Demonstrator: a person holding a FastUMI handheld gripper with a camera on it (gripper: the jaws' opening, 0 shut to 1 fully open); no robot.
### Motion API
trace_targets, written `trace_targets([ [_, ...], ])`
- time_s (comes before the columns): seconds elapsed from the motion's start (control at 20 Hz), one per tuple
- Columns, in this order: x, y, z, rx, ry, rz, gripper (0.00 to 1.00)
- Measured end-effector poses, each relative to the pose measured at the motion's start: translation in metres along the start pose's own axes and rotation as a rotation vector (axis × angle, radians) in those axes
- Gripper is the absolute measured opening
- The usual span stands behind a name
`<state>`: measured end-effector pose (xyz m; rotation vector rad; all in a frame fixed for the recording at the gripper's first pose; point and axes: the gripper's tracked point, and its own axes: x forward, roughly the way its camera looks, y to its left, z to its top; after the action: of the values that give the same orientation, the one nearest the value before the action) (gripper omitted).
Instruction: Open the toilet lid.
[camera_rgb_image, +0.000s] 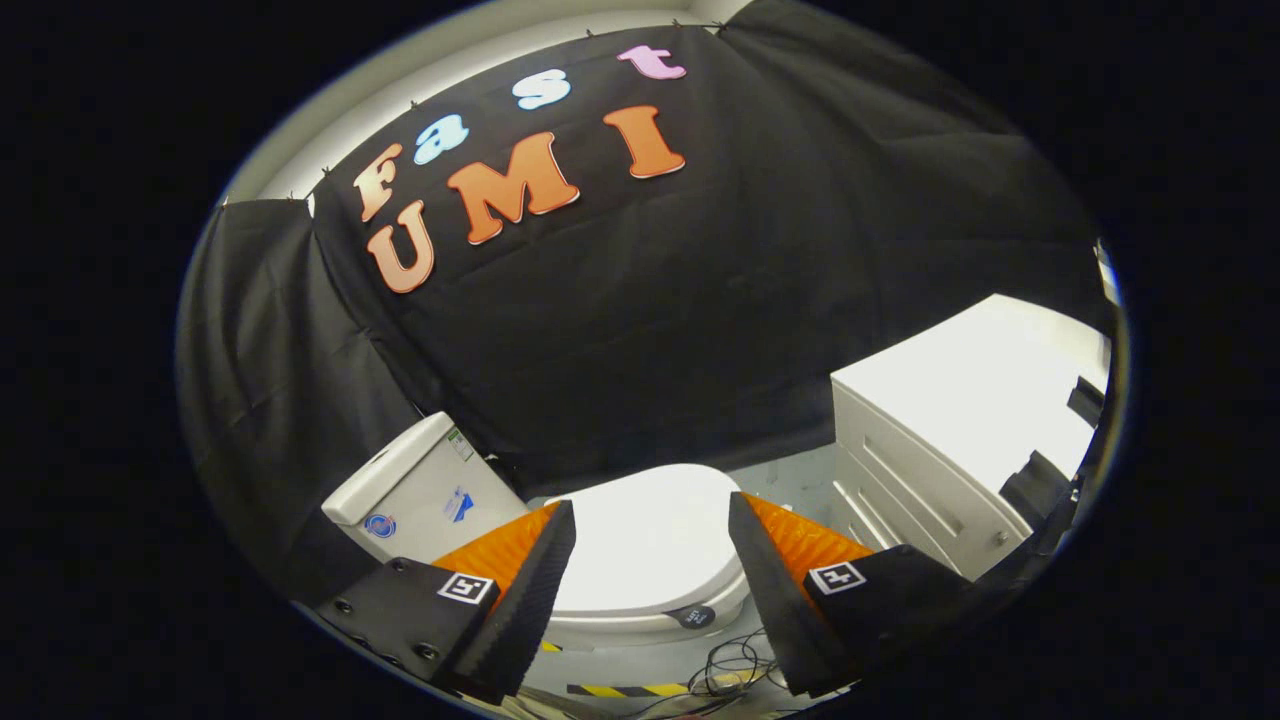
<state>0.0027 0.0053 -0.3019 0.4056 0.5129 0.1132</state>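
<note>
Two fingers of the tongs (650, 560) stand well apart at the bottom of the frame, holding nothing, with open air between them. Seen through that gap, in the lower middle of the frame, is the toilet lid (645, 545), white and lying flat and closed on the bowl; it sits beyond the fingertips and neither finger touches it. A small dark round tag (695, 616) rests at the lid's near edge, just inside the right finger. The white tank (420, 490) stands at the lower left of the frame, behind the left finger, tilted in the fisheye view, with small blue stickers on its face. At the right of the frame a white cabinet (930, 450) with drawer fronts stands beside the toilet, apart from it, with dark objects on its far right end too blurred to name. Below the bowl, at the bottom middle of the frame, a strip of yellow-and-black tape (625, 690) lies on the floor (800, 480) next to a tangle of thin dark cables (735, 665).
</note>
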Motion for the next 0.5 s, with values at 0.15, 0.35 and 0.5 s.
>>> trace_targets([
  [0.15, 0.014, -0.012, -0.029, 0.056, 0.069, 0.000, 0.99],
  [0.35, 0.027, -0.037, -0.078, 0.112, 0.155, -0.029, 0.99],
  [0.5, 0.040, -0.042, -0.106, 0.188, 0.217, -0.029, 0.99],
])
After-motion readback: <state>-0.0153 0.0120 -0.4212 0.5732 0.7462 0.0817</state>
